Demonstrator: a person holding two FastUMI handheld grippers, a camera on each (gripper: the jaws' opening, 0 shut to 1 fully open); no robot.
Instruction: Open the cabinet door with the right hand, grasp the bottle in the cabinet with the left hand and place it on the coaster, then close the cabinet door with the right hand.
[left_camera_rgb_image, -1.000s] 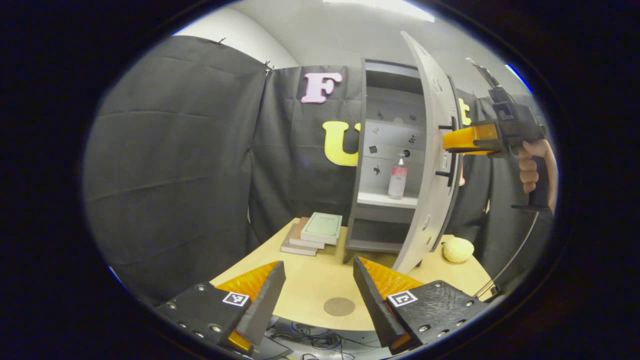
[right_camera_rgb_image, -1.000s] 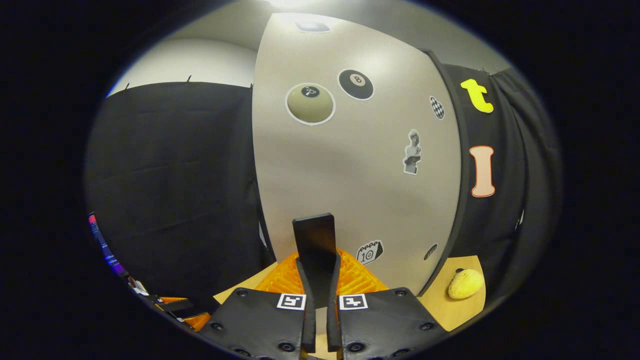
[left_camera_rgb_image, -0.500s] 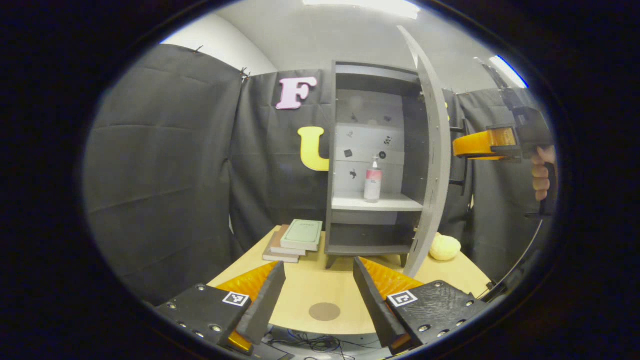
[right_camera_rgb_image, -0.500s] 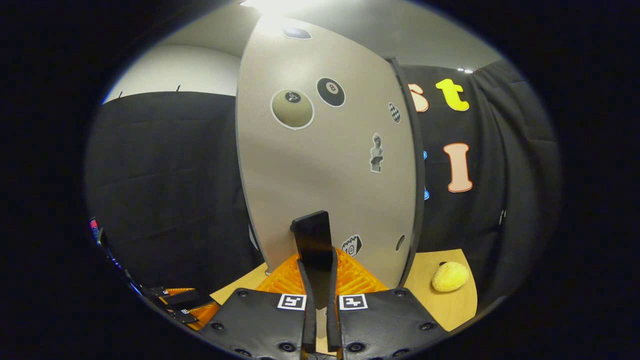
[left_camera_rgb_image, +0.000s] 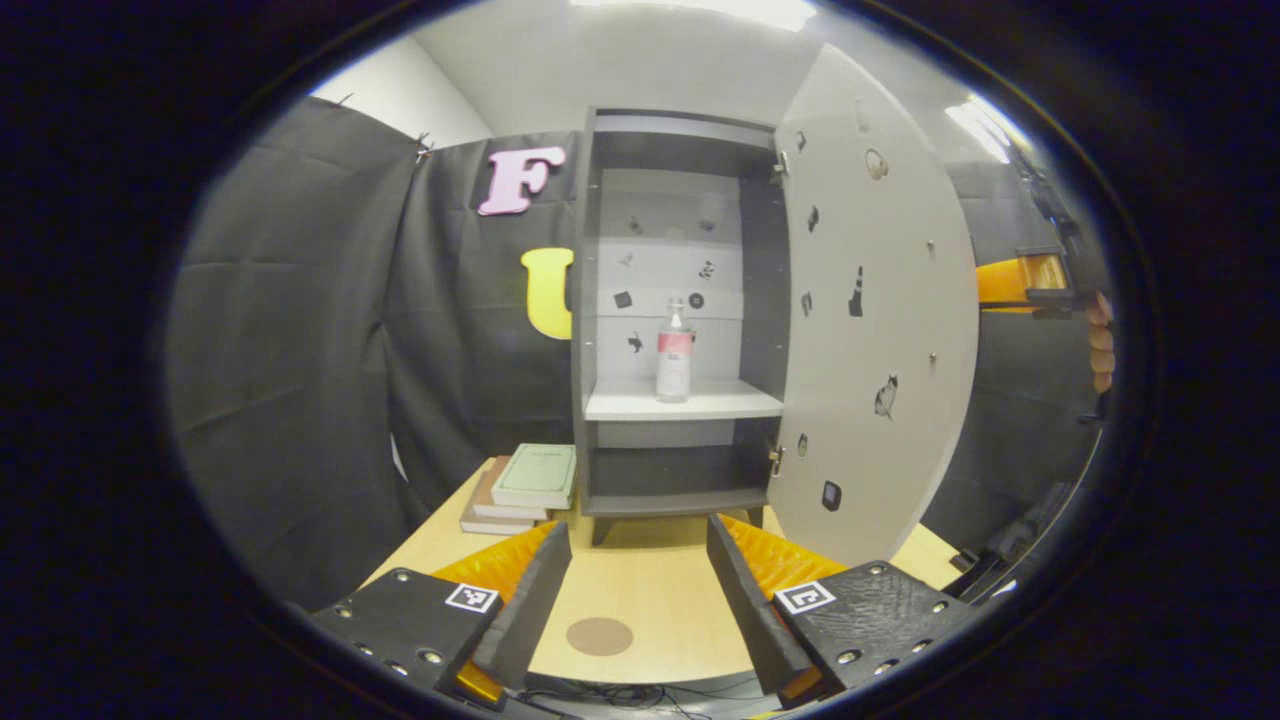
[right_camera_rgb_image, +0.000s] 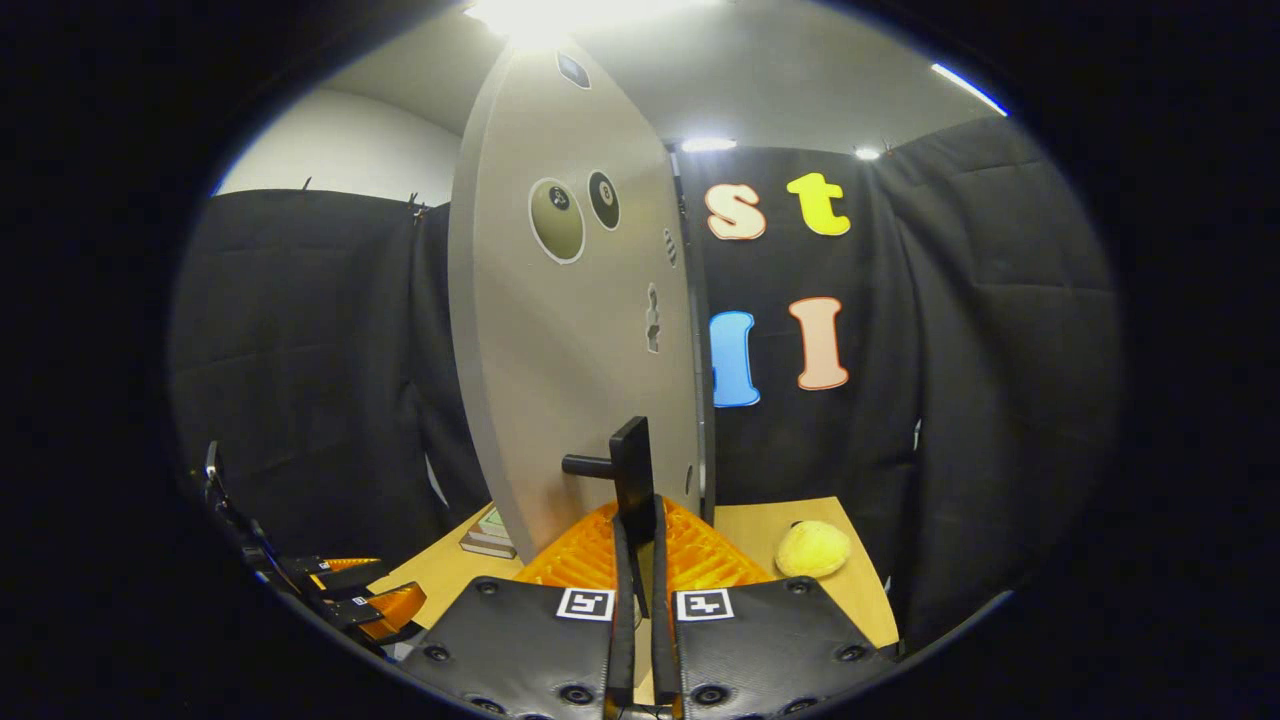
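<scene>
While its two fingers are spread wide with nothing between them, the left hand-held gripper (left_camera_rgb_image: 638, 600) is held low over the near edge of the counter (left_camera_rgb_image: 650, 590). Just beyond the fingertips, a round brown coaster (left_camera_rgb_image: 599, 636) is seen lying flat on the bare wood. Farther back and to the left, a stack of books (left_camera_rgb_image: 525, 488) is set beside the cabinet (left_camera_rgb_image: 600, 300). The cabinet is seen standing at the far side of the counter, and its door (left_camera_rgb_image: 870, 320) is swung wide, with the sticker-covered inner face turned toward the camera. On the pale middle shelf (left_camera_rgb_image: 690, 402), the bottle (left_camera_rgb_image: 674, 352) is seen upright, apart from both side walls. At the right edge of the left gripper view, past the door's free edge, the right hand-held gripper (left_camera_rgb_image: 1025, 283) is seen, held by a hand (left_camera_rgb_image: 1100, 345).

In the right gripper view, the right hand-held gripper (right_camera_rgb_image: 637, 545) is closed narrow, and the black door handle (right_camera_rgb_image: 632, 480) is pinched between its two fingers. The door (right_camera_rgb_image: 560, 350) is seen nearly edge-on, rising just past the fingertips. Low on the left, the left hand-held gripper (right_camera_rgb_image: 350, 600) is visible. A yellow rounded object (right_camera_rgb_image: 812, 548) is seen lying on the counter (right_camera_rgb_image: 770, 520) to the right, near the black cloth wall.
</scene>
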